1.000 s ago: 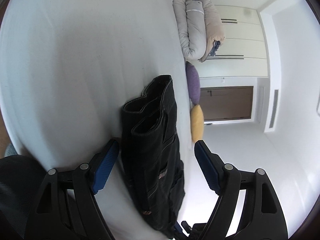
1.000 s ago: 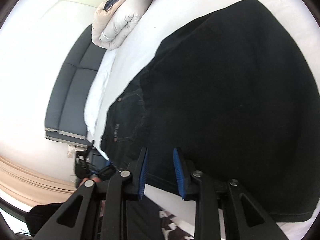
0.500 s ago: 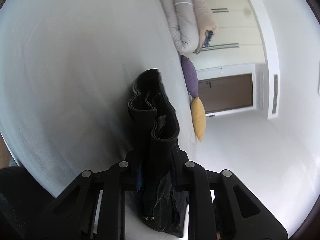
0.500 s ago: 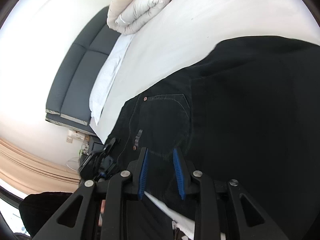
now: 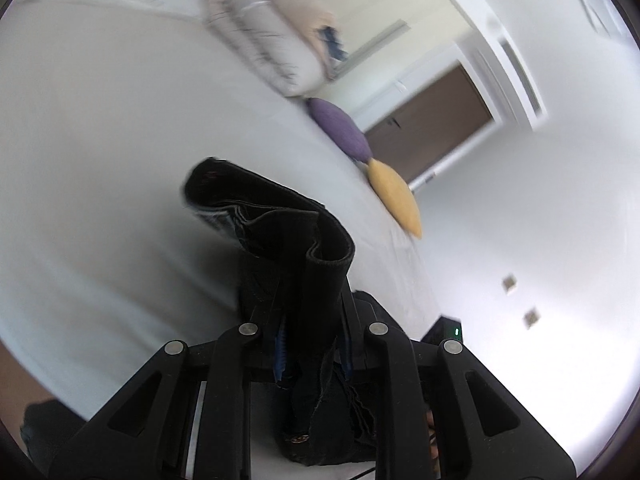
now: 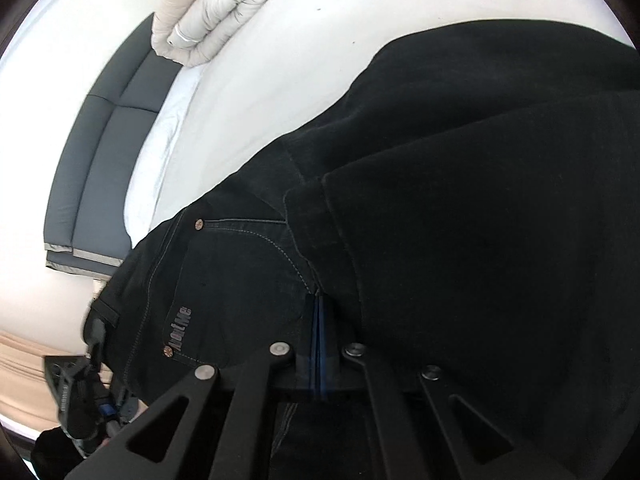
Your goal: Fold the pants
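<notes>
Left wrist view: left tool (image 5: 314,344) pinching stacked layers of black denim pants (image 5: 296,248) above white bed (image 5: 100,140). Right tool (image 6: 320,344) pressed onto fabric beside pocket seam. Heavy, limp, fairly grippy cloth; best gripped at thick seams or folded edges.

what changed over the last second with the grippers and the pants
The left gripper went from open astride the black pants to shut on their stacked edge. The right gripper closed its narrow gap. The rolled duvet and cushions stayed on the bed.
</notes>
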`<state>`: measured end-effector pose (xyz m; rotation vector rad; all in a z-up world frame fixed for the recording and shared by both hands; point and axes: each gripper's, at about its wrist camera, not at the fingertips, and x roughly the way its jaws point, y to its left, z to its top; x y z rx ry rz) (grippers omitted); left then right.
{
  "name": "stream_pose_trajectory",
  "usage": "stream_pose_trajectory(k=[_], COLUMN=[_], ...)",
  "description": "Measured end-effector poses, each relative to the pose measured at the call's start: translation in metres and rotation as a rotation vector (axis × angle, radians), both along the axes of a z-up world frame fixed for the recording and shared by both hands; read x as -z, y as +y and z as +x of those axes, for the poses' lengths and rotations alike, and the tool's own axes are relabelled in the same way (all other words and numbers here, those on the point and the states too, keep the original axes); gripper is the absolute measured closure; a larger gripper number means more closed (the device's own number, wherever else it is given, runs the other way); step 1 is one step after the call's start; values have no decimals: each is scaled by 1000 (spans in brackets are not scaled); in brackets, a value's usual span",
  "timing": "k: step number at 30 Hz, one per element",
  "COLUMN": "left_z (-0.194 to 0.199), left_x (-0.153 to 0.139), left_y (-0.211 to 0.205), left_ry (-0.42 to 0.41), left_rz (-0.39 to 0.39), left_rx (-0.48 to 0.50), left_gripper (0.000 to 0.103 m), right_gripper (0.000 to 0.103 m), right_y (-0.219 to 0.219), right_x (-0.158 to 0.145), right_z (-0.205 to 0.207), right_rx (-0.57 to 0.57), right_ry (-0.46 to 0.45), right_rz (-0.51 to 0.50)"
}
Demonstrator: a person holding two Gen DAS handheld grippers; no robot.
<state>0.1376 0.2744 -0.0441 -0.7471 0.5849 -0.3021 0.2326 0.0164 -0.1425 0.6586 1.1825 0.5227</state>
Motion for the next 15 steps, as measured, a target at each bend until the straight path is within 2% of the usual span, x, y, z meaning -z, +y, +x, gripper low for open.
stream_pose_trajectory(k=[1,2,3,5,7,10,13,15], left_z=[6,7,8,10,14,19,22,30], left_x=[-11,-18,-26,-36,-38,-27,0,17], left_y=[-16,-30,-46,-85,-128,-192,-248,-268], left_ry=[-17,-32,-47,-74,-82,-72,-28,14], left_rz=[46,88,134,227,296,421,572,619], left_rx=[31,61,96,179,265,383,477,503], left_gripper=[85,85,85,85,85,85,85,85], right_gripper=[101,82,48,19,17,17,17,18], right_y=[-4,-10,-18,-46,-76,-109,-128,-137], right_x=[-3,-9,-16,-30,-39,-33,-22,-13], right_z=[-1,-3,-6,-16,-24,-32,-44,-47], right_rx=[1,10,28,105,138,159,174,190], right_ry=[5,2,-15,-73,-98,-51,-27,-13], right_rz=[28,69,114,203,277,370,380,395])
